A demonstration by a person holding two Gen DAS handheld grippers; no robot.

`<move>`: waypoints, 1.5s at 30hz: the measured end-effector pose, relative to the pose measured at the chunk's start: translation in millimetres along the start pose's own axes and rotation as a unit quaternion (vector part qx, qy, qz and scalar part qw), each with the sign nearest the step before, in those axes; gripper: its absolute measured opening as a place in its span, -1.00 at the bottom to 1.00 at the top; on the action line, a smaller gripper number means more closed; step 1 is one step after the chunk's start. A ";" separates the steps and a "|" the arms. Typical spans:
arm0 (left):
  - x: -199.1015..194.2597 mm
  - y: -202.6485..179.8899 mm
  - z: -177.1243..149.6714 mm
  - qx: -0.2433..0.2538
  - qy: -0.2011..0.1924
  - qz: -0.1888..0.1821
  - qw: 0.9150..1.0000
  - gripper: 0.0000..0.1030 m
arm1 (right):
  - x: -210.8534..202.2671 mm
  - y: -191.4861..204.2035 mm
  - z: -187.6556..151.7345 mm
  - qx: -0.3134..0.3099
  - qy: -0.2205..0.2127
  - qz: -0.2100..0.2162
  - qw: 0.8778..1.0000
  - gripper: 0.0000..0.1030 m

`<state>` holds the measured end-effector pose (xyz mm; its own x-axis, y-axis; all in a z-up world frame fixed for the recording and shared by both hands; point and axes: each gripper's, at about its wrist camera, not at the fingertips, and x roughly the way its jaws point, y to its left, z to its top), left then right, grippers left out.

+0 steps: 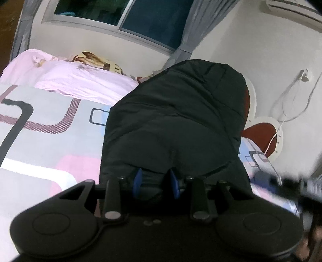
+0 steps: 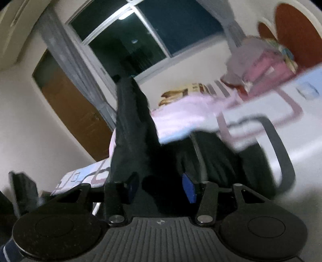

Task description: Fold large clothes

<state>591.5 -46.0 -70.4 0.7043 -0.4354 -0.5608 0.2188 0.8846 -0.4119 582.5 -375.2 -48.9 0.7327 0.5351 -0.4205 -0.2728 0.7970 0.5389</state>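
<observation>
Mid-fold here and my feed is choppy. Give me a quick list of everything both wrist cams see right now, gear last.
Jacket: one, black, padded, lifted over the bed, bunched between both claws.
Bedsheet: one, pale grey with pink, black and blue rounded shapes, covering the bed.
Pink blanket: one, light pink, at the far edge of the bed by the wall.
Printed pillow: one, cream and brown, behind the blanket.
Window: one, dark panes, grey curtains at each side.
Door: one, brown wood, left of the window.
Headboard: one, white and red.
White cable: one, hanging on the wall.
Left claw: blue pads, shut on jacket cloth.
Right claw: blue pads, jacket cloth between them.
</observation>
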 end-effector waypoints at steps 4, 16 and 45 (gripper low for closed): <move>-0.6 -3.2 2.1 0.005 0.004 0.002 1.000 -0.44 | 39.8 15.2 20.2 -0.026 0.035 -0.012 0.999 -0.06; 5.0 8.1 20.6 -0.022 -0.021 0.015 0.999 -0.46 | 62.2 14.7 3.5 -0.044 0.055 -0.022 0.997 -0.62; 39.5 -71.7 30.5 0.102 0.031 0.030 0.994 -0.51 | 22.6 -92.7 -42.0 0.096 0.068 -0.058 0.991 -0.63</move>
<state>624.2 -121.6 -41.1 0.6787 -0.3848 -0.6255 0.3148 0.9220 -0.2256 598.2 -425.2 -139.0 0.6571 0.4865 -0.5758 -0.0580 0.7942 0.6049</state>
